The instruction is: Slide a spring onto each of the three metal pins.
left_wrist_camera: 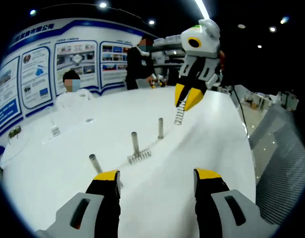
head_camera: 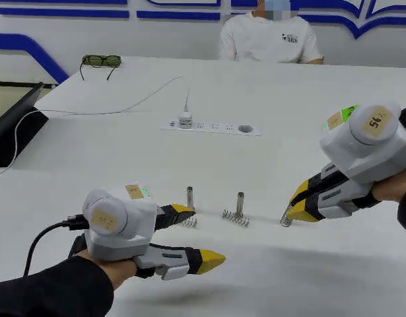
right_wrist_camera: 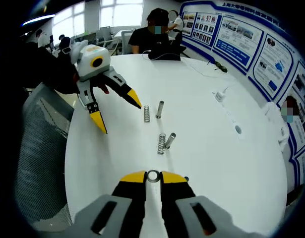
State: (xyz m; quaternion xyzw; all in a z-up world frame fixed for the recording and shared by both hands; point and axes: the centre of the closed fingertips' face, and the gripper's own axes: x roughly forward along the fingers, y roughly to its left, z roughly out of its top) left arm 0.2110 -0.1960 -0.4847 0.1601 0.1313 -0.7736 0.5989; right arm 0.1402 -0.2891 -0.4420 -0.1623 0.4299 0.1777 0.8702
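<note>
Pinches a spring (left_wrist_camera: 179, 115) in the right gripper (head_camera: 290, 206) near the end pin (left_wrist_camera: 160, 128); holds the left gripper (head_camera: 204, 235) spread. May jam or flick away if lowered tilted.

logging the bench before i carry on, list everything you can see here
table: one, white, under everything
metal pins: three, silver, upright in a row mid-table
springs: three, silver; two lying beside pins, one in the right hand-held gripper
power strip: one, white, beyond the pins, one plug in it
cable: one, white, running left from the strip
glasses: one pair, dark green, far left
dark screen: one, black, left edge
seated person: one, white top, far side
left hand-held gripper: one, white with yellow tips, open, near the pins
right hand-held gripper: one, same colours, shut on a spring
</note>
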